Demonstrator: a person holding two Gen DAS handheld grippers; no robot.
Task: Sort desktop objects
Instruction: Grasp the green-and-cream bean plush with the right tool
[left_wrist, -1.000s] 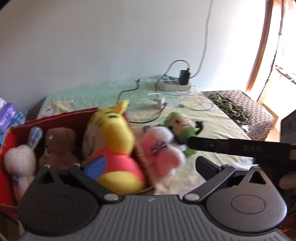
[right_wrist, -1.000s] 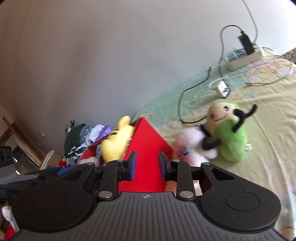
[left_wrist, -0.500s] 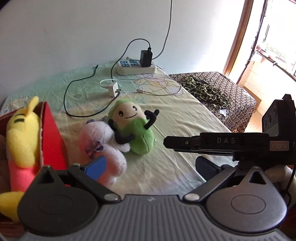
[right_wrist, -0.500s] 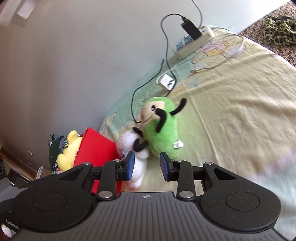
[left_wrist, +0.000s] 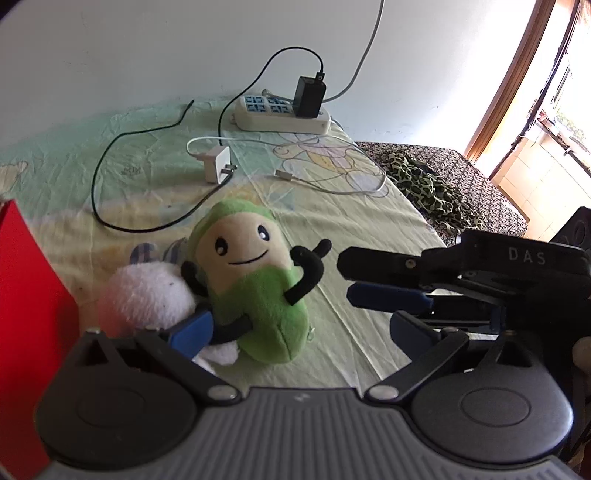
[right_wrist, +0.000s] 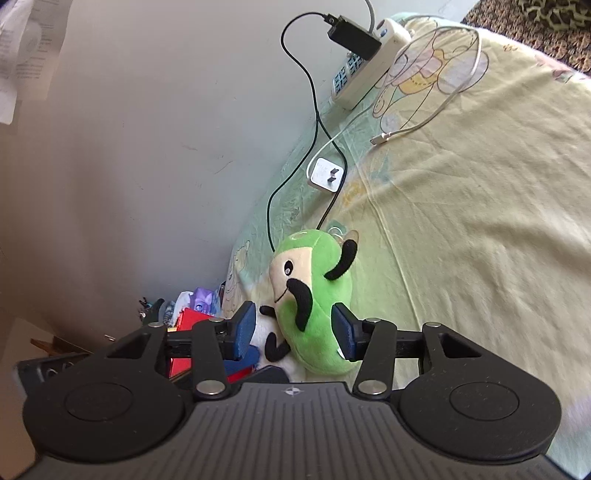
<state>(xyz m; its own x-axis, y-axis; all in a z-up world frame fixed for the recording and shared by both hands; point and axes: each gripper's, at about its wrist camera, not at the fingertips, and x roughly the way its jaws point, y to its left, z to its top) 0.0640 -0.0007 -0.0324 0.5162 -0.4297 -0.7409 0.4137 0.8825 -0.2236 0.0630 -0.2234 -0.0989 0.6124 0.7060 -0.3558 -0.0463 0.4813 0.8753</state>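
- Green plush toy with a cream smiling face and thin black arms (right_wrist: 314, 306) lay on the bed's pale yellow-green sheet (right_wrist: 480, 221), right in front of the right gripper (right_wrist: 293, 330).
- Its long body ran away from that gripper, with the head at the far end and the round bottom at the near end.
- The right gripper was wide apart and held nothing. One blue pad (right_wrist: 243, 326) sat on each side of the toy's lower body, and I could not tell whether they touched the fur.
- The left gripper (left_wrist: 295, 326) was also wide apart and held nothing. The toy lay a little to the left of its middle, with the head at the far end.
- A fluffy white and pink plush toy (left_wrist: 146, 299) lay pressed against the green toy, on the side toward the red cardboard box (left_wrist: 26, 314).
- The right gripper looked much better placed, I think, since the toy's body already sat between its pads.
- I think a squeeze across the soft belly would come next, and then a lift toward the red box.
- The white power strip (left_wrist: 282, 118) and its cables lay well apart, near the wall.
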